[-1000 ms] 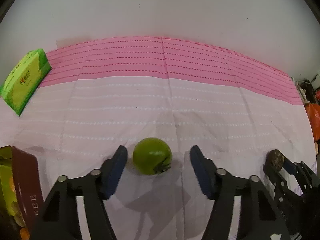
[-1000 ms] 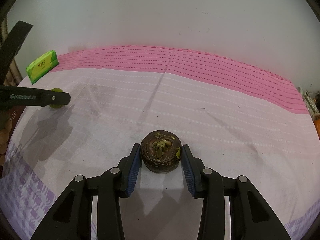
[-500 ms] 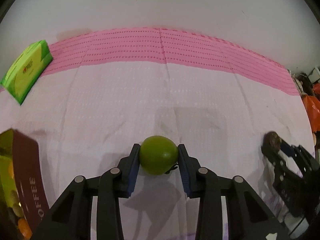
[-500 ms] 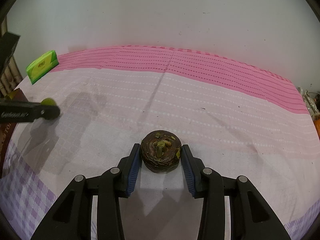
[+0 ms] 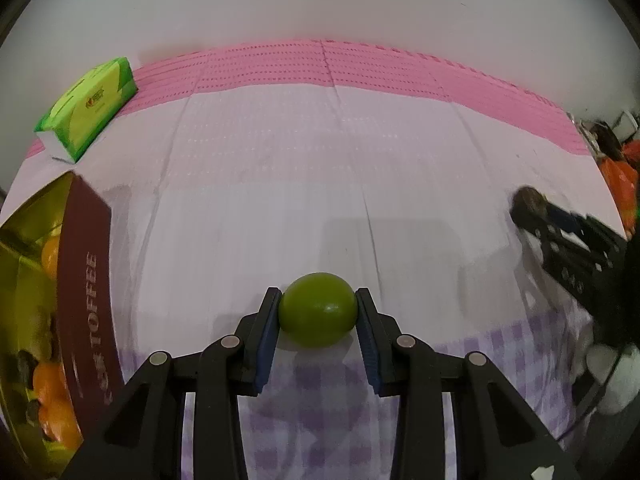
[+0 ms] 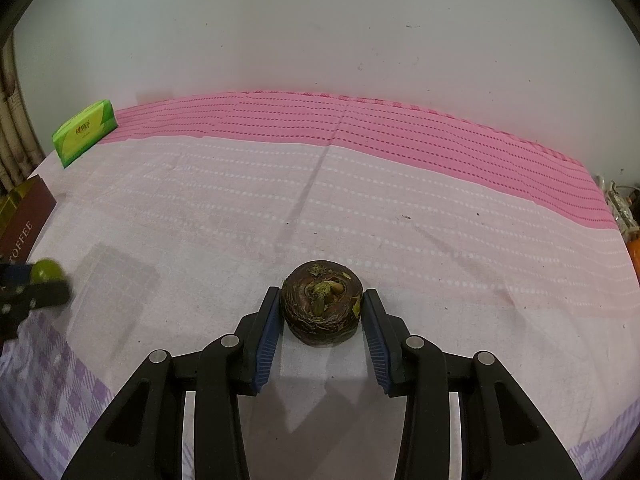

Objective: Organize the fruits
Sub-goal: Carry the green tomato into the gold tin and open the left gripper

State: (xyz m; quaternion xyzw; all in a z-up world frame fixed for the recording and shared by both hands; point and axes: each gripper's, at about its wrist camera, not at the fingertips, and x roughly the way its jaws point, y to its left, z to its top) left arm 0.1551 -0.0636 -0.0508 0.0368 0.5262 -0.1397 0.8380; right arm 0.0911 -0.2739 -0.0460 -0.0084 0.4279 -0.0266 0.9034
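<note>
- The left gripper (image 5: 317,312) is clamped on a green fruit (image 5: 318,310), its blue pads pressed against both flanks after closing in on it just now; the fruit sits at the fingertips.
- The right gripper (image 6: 322,312) clasps a dark brown, wrinkled fruit (image 6: 322,304), squeezed between its pads.
- Left of the green fruit stands an open toffee box (image 5: 84,280) with orange fruits inside.
- Behind, a green tissue pack (image 5: 88,106) lies on the pink-banded cloth (image 5: 320,160).

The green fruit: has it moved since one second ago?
Yes. In the right wrist view, the green fruit, held in the left gripper, has gone left and down from the tissue pack, toward the toffee box.
</note>
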